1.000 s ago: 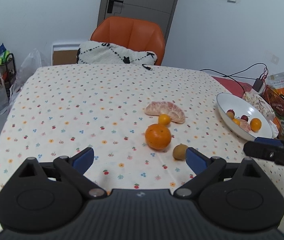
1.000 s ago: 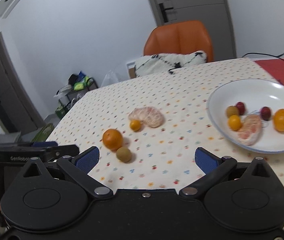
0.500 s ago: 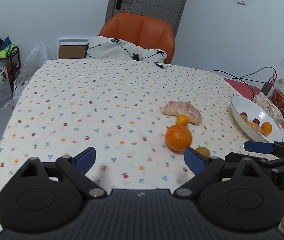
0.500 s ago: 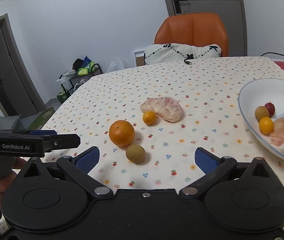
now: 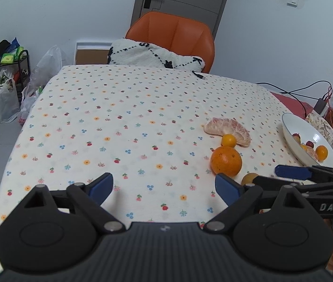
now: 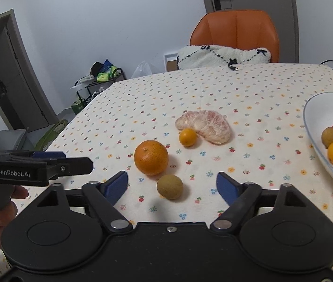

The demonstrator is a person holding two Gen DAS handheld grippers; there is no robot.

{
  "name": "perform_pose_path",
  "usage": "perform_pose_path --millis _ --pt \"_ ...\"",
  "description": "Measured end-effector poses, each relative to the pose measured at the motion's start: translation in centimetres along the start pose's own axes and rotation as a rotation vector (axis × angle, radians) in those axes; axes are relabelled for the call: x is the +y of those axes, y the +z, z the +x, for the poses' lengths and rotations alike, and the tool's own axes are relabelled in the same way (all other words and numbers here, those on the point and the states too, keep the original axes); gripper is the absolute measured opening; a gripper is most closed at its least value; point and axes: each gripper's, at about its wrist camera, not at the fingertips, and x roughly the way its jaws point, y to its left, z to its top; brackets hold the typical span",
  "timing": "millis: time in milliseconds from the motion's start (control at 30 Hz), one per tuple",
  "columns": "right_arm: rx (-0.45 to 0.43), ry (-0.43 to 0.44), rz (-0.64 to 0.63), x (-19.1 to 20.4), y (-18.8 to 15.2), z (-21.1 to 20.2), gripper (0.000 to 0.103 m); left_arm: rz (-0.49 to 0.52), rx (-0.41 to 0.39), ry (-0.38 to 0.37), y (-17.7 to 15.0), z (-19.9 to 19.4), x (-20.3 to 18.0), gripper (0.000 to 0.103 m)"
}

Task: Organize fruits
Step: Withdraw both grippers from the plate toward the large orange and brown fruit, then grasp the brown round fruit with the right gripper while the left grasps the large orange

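Right gripper (image 6: 172,184) hovering low over the tabletop (image 6: 248,108), jaws spread wide and holding nothing. Small brown fruit (image 6: 169,186) sitting dead ahead in the gap between the 2 blue pads (image 6: 117,184), roughly centred, touching neither. Probably the next pick: a short advance forward and down, then a close, judging from the alignment.

No long axis to speak of on the brown fruit: near round, so no particular approach angle demanded, though likely to roll if nudged by 1 pad first. Large orange (image 6: 151,157) just beyond it and slightly toward the left pad, almost touching the brown fruit; a risk of clipping it on the way in. Small kumquat (image 6: 187,137) farther on, resting against the peeled pomelo segment (image 6: 205,127), whose long axis runs across the view, curved like a crescent.

Left gripper (image 5: 164,186) also wide open and empty, pointing across bare tabletop toward the far edge by the orange chair (image 5: 173,33), with the fruit cluster off to its right side. Clearly farther out of line than the right one; right hand better placed for this grab.

White bowl (image 6: 316,108) lying near the right edge of the tabletop, already holding several small fruits and another peeled segment. Destination for the brown fruit, most likely: a carry to the right after the lift.
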Motion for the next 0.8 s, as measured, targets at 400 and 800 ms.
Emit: perform_pose_path --millis 400,800 --pt "0.009 0.013 0.012 -0.6 -0.4 1.4 0.028 0.027 -0.001 -0.018 0.7 1.0 -1.9 0.092" --pt "-0.013 0.034 0.064 -2.2 -0.4 0.1 0.026 0.034 0.023 -0.035 1.2 3.1 -4.1 0.084"
